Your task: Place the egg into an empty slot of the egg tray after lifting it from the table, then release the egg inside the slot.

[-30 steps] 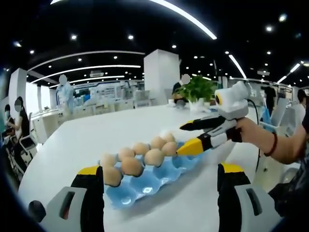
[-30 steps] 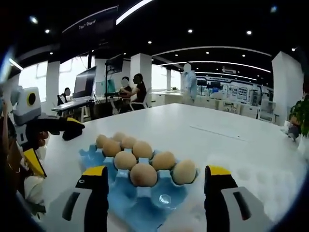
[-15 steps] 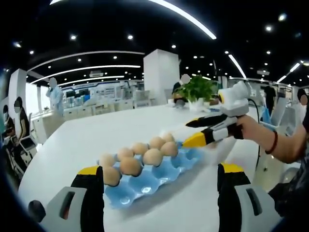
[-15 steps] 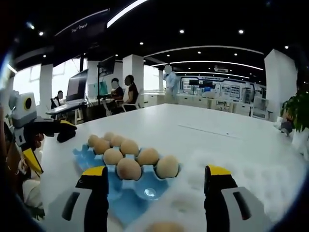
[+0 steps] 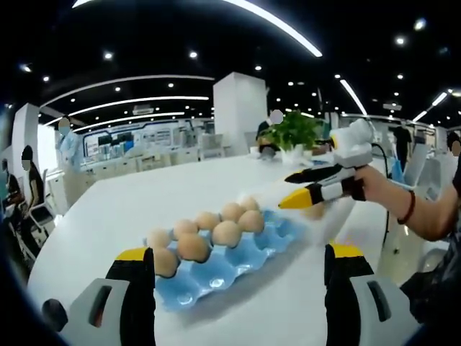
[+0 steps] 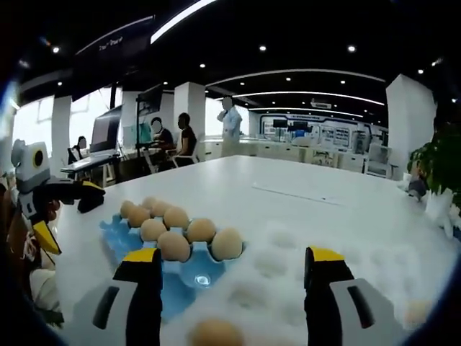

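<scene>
The tray (image 5: 245, 254) looks like thin moulded blue plastic, glossy, with a bright glint in an empty cup at 6 o'clock of the right gripper view. The eggs (image 5: 225, 232) have matt tan shells, and the loose egg (image 6: 214, 334) at 6 o'clock is equally dull but blurred. The table (image 5: 180, 194) is smooth white with a soft sheen, while the left gripper (image 5: 240, 303) and right gripper (image 6: 234, 303) jaws look like hard black-and-yellow plastic on matt grey bodies.

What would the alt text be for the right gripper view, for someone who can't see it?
A blue egg tray partly filled with brown eggs sits on a white table, seen between the open jaws of the right hand-held gripper. One loose egg lies on the table near the bottom edge, and the left hand-held gripper shows at the left.
</scene>
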A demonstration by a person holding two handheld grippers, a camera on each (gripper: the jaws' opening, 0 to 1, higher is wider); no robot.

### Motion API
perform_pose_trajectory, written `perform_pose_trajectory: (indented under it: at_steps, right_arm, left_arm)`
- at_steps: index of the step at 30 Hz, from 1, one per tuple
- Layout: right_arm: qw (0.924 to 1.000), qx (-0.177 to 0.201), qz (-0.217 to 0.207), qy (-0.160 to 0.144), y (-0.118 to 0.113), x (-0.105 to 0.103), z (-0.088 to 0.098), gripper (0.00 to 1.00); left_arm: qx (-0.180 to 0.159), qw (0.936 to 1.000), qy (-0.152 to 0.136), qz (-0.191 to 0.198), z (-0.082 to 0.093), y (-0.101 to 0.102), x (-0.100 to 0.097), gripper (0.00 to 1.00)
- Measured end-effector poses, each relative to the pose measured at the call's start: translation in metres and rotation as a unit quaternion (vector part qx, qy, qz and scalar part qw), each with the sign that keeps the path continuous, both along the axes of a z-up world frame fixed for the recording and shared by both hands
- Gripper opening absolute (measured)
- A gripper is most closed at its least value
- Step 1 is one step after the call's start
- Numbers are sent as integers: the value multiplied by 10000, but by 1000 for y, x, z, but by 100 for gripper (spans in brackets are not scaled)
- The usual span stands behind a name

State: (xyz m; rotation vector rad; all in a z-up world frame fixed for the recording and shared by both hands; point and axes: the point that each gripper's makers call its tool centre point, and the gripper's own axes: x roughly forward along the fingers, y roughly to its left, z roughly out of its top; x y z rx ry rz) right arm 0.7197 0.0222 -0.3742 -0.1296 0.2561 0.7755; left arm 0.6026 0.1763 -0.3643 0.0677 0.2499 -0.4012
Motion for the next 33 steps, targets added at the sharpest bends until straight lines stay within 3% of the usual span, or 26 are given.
perform_pose_trajectory:
  at_steps: [33]
  right_arm:
    - [9980, -128, -619, 73, -71, 13, -11, 83]
  left_arm:
    - [71, 9999, 32, -123, -2, -12, 5, 100]
